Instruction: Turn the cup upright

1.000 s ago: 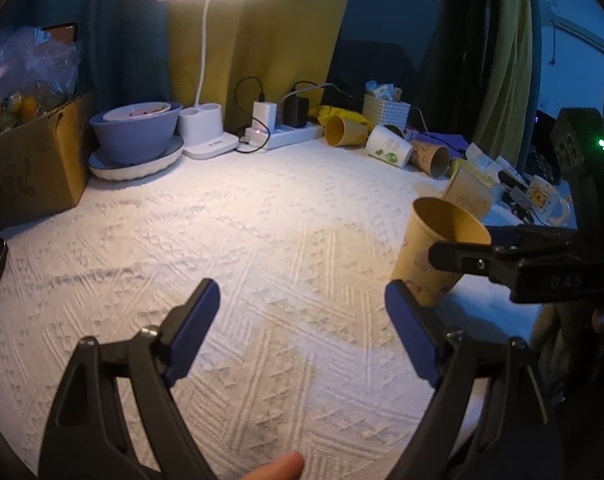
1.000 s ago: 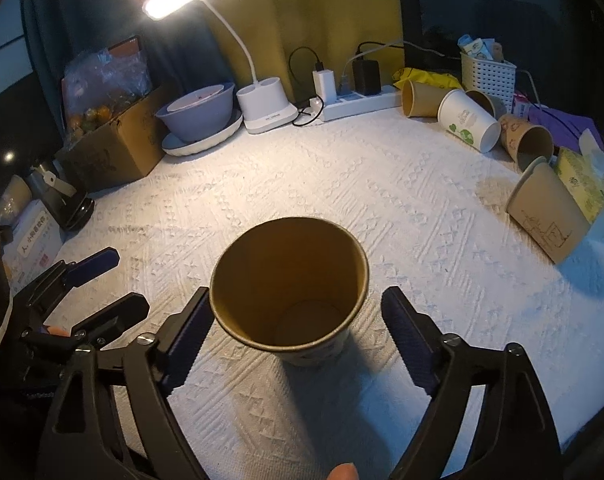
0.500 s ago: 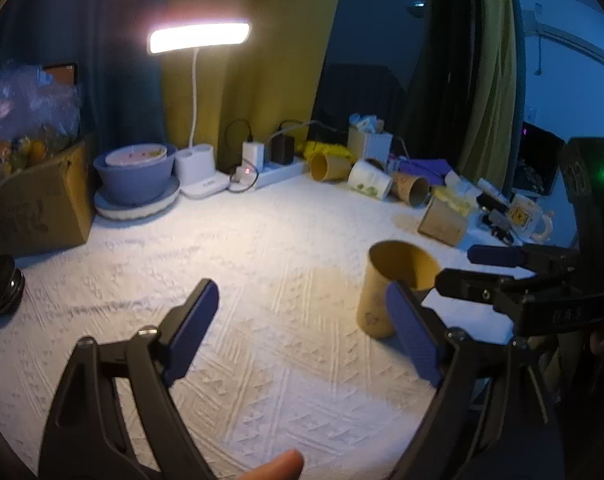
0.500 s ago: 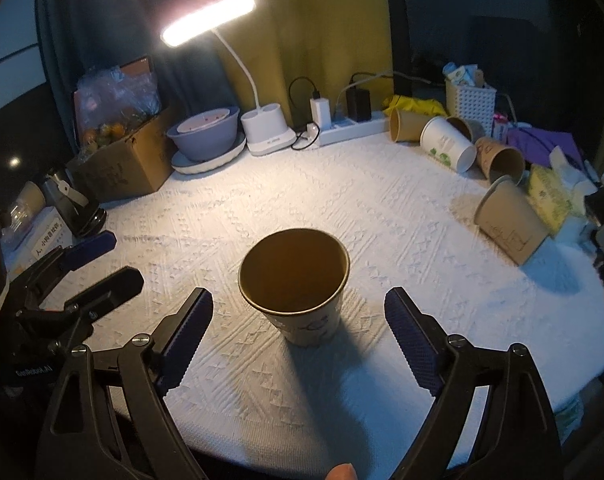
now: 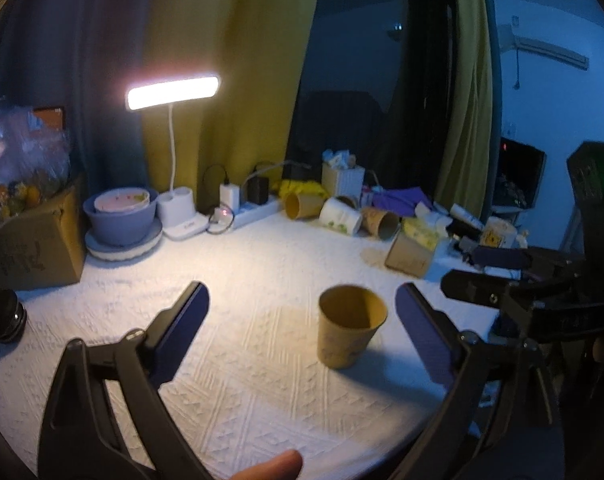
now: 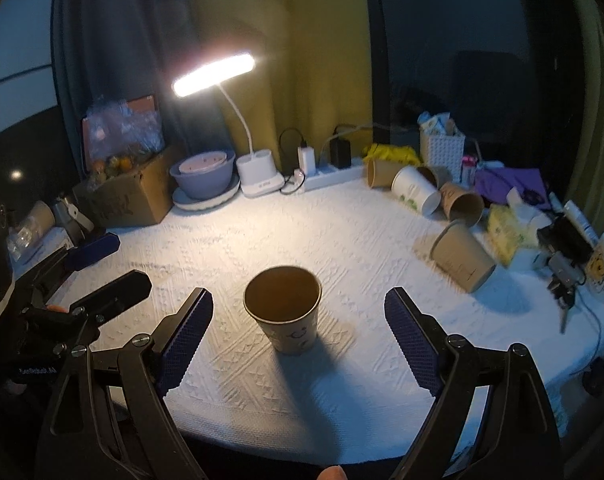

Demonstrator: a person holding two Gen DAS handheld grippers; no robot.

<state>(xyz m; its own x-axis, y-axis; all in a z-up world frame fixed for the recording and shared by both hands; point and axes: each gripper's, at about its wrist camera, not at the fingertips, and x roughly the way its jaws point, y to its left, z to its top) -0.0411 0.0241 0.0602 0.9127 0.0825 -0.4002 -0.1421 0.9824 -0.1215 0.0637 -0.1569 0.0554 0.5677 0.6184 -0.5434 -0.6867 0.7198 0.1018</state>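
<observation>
A tan paper cup point(image 6: 286, 312) stands upright, mouth up, on the white textured cloth point(image 6: 341, 240); it also shows in the left wrist view point(image 5: 347, 330). My right gripper point(image 6: 298, 340) is open and empty, pulled back with the cup just ahead, between its fingers. My left gripper point(image 5: 302, 332) is open and empty, with the cup ahead near its right finger. The right gripper point(image 5: 501, 276) shows at the right of the left wrist view. The left gripper point(image 6: 102, 268) shows at the left of the right wrist view.
Another tan cup point(image 6: 461, 256) lies on its side to the right. Several more cups point(image 6: 417, 192) lie at the back right. A lit desk lamp point(image 6: 258, 176), power strip point(image 6: 329, 172), stacked bowls point(image 6: 204, 178) and a cardboard box point(image 6: 130, 196) line the back. Clutter and a mug point(image 6: 603, 260) sit at the right edge.
Both grippers drew back and up from the cup. The right gripper's fingers, which flanked the cup closely, now stand clear of it. The cup stays upright.
</observation>
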